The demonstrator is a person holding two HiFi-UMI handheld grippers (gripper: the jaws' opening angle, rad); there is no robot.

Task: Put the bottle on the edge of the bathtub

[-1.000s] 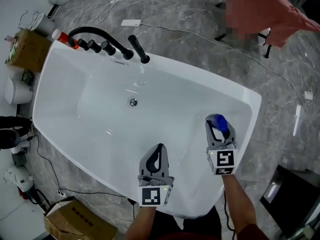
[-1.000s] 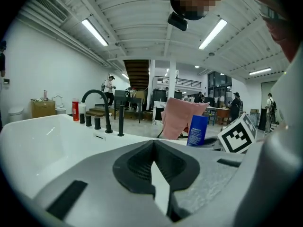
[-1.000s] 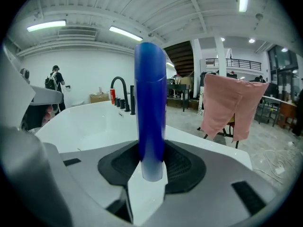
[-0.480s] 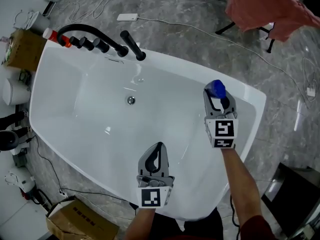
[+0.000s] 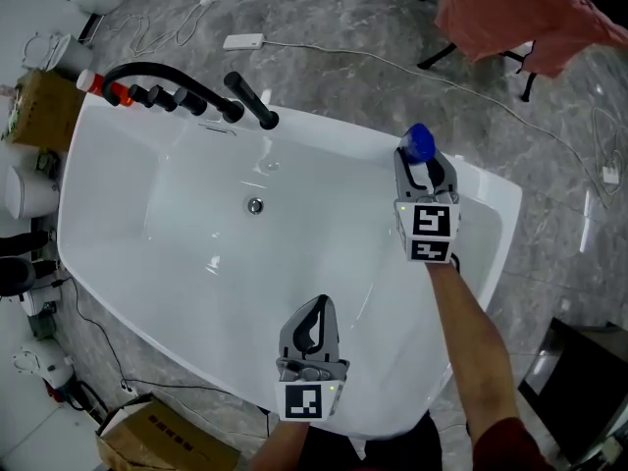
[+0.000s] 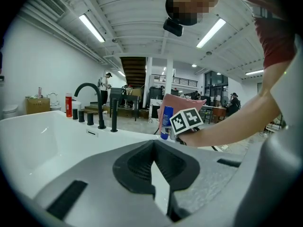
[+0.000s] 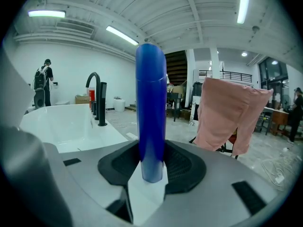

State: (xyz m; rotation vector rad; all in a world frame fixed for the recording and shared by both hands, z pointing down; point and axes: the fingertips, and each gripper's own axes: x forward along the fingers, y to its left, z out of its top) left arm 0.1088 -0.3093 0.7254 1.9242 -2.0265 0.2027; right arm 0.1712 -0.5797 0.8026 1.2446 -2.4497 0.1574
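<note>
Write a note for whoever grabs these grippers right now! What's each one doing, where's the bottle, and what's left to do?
Right hand-held gripper: shut on the blue bottle, which stands upright at the far rim of the bathtub.
Left hand-held gripper: shut, empty, at the tub's near side.
Done: the bottle is gripped and at the edge.
Left: set it on the rim, open the jaws, draw the gripper away. Whether its base already touches the rim cannot be told.
</note>
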